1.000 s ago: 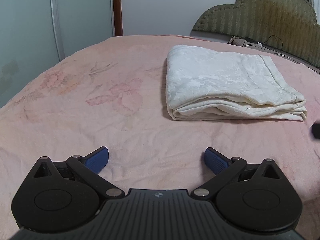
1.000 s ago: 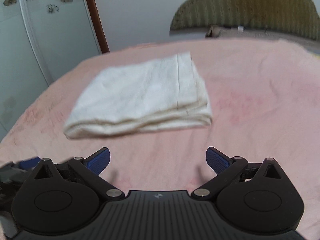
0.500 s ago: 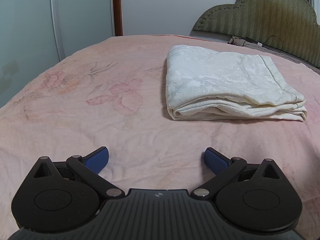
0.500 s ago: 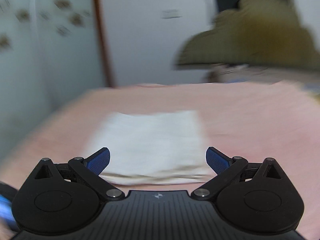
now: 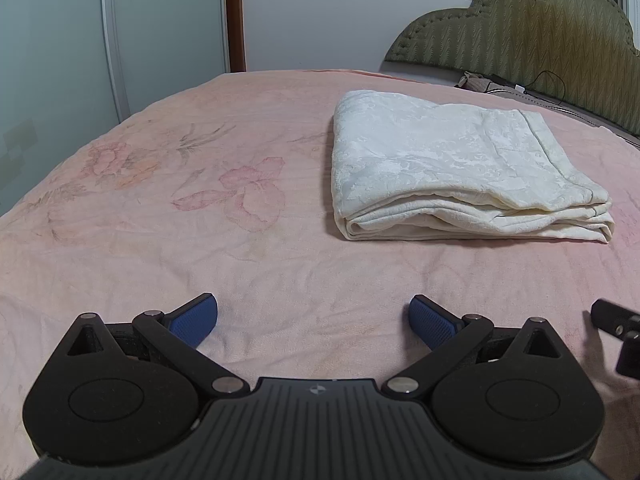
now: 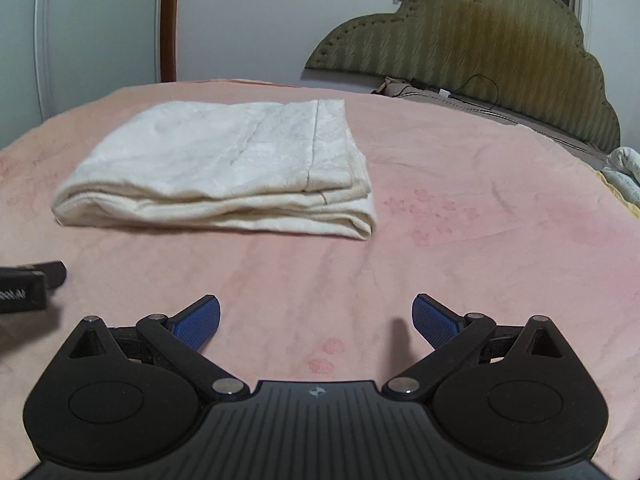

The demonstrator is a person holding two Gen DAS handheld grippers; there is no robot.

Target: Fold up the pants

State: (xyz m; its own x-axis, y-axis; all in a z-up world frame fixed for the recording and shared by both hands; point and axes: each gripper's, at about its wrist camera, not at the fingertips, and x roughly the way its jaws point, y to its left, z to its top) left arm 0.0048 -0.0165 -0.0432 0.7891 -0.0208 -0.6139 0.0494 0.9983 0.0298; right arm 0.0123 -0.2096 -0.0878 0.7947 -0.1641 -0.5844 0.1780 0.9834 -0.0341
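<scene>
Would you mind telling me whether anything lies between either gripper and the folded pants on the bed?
Nothing visible does. Only bare pink bedspread separates the open left gripper from the folded pants, and the same holds ahead of the open right gripper. Neither gripper touches the pants.

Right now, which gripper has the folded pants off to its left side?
The right gripper: its view shows the folded cream pants left of centre; the left gripper sees them rightward.
</scene>
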